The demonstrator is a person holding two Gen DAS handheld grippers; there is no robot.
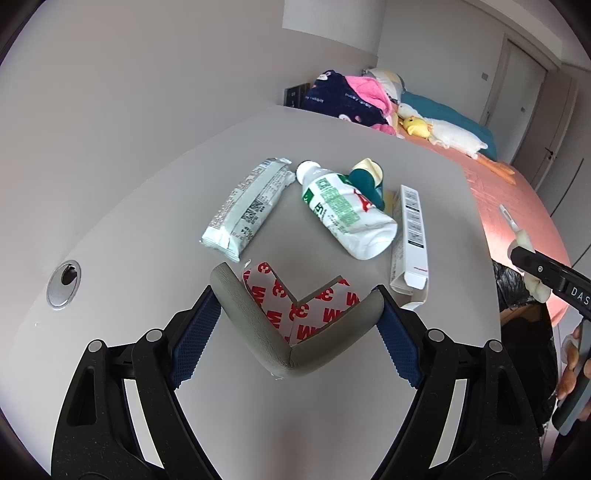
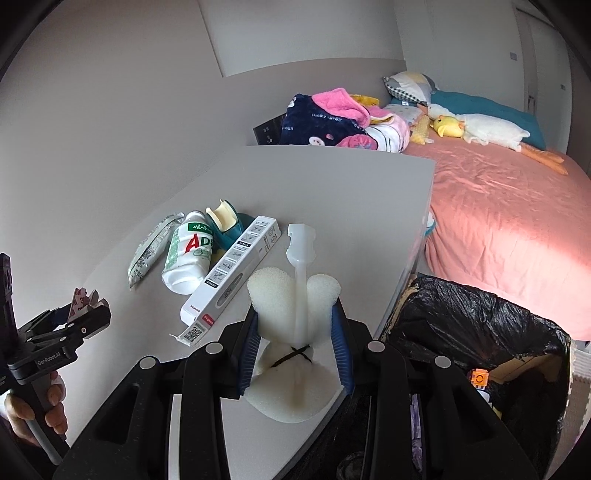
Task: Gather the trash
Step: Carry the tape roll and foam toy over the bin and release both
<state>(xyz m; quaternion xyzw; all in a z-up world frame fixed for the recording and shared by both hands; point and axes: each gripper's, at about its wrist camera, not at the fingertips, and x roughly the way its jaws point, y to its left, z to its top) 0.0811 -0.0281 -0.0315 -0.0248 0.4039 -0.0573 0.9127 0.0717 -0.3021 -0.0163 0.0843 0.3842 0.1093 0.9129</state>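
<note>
While left tool grips corner guard; right tool clamps sponge brush

Plain white walls, matte, w/ a lighter panel set into the far one. Grey table butts against the wall at left; round cable grommet near its left edge. Just beside the table's right side, a bed w/ salmon-pink sheet, teal blanket at the head (pillow behind it). Pale closet doors at far right. Soft daylight, brighter patch on the sheet's right side.
</note>
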